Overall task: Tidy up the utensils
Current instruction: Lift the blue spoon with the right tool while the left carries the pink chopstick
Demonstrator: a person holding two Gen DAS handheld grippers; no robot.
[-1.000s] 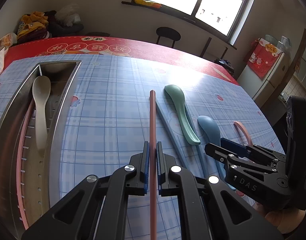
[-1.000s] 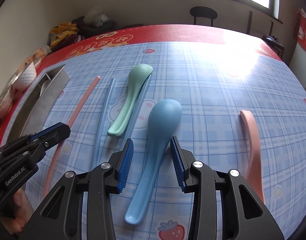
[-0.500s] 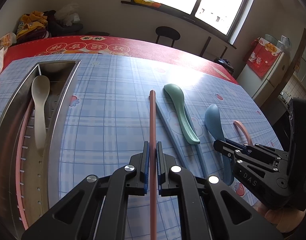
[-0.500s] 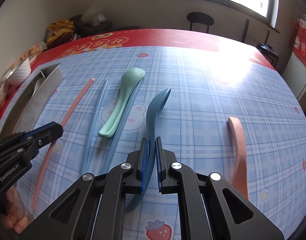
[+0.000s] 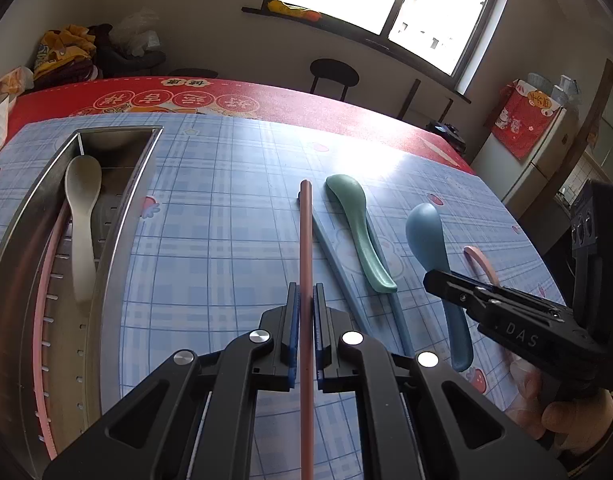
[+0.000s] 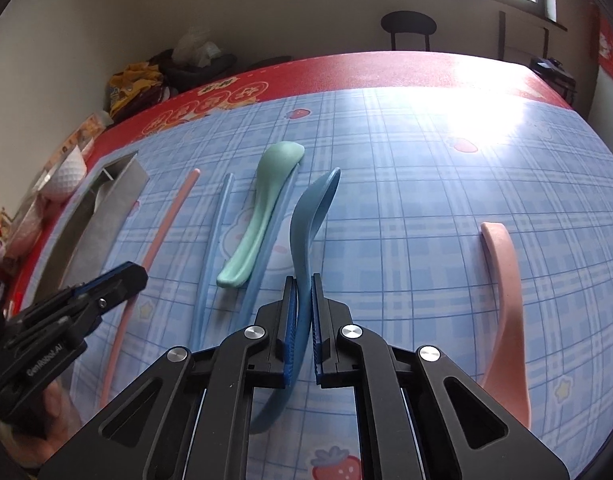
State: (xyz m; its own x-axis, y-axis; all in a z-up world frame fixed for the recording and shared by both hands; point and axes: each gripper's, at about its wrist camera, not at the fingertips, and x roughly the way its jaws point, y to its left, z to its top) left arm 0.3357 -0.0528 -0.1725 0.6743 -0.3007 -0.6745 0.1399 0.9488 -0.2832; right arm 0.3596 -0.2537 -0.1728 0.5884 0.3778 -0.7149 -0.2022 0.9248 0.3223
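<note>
Your left gripper [image 5: 305, 300] pinches the long pink plastic chopstick [image 5: 305, 240]. Your right gripper [image 6: 303, 296] is clamped on the blue plastic spoon [image 6: 306, 220], tipped on edge.

We see a table under a red printed cloth [image 5: 234, 98], topped by a blue plaid vinyl mat with strawberry prints [image 5: 226, 240]. On the mat: long stainless steel utensil tray [image 5: 118, 216] at the left edge, pair of pale blue plastic chopsticks [image 6: 218, 240], mint green plastic spoon [image 6: 262, 208] lying across one of them, salmon pink plastic spoon [image 6: 506, 300] well apart on the right (bowl end out of frame). White dimpled bowl [image 6: 68, 174] sits on the red cloth beside the tray.
</note>
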